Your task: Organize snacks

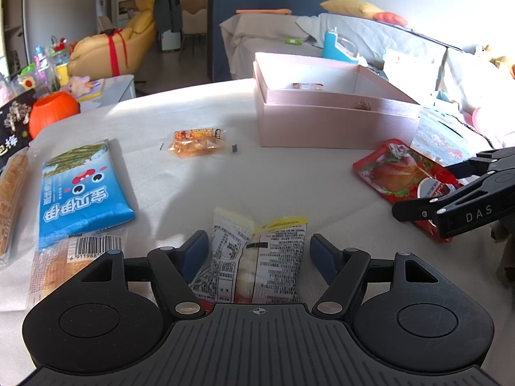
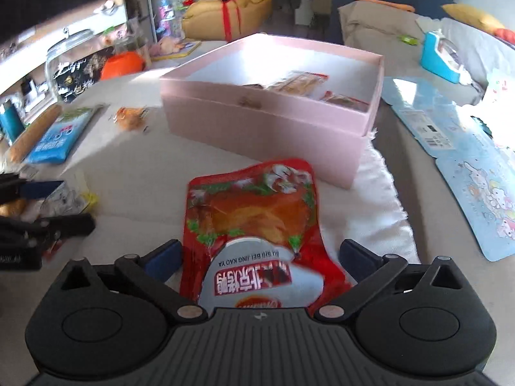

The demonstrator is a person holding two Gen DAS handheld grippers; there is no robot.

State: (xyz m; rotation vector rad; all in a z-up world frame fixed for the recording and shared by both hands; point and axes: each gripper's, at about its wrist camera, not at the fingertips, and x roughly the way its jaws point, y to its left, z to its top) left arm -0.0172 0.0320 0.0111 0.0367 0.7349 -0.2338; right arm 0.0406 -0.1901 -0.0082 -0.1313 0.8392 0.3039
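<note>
Far left of the pink box (image 1: pixel 325 122): blue snack bag (image 1: pixel 82 189) flat on the desk (image 1: pixel 257 177), long axis running toward the box; small orange packet (image 1: pixel 196 143) just left of the box. Left claw (image 1: pixel 259 254) wide open, straddling a white printed packet (image 1: pixel 257 263), long axis along the fingers, not gripped. Right claw (image 2: pixel 259 257) wide too, around the red duck pouch (image 2: pixel 254 225), which points at the box's near wall. Right claw is nearer the box; open desk lies between, box top open, some snacks already inside.
</note>
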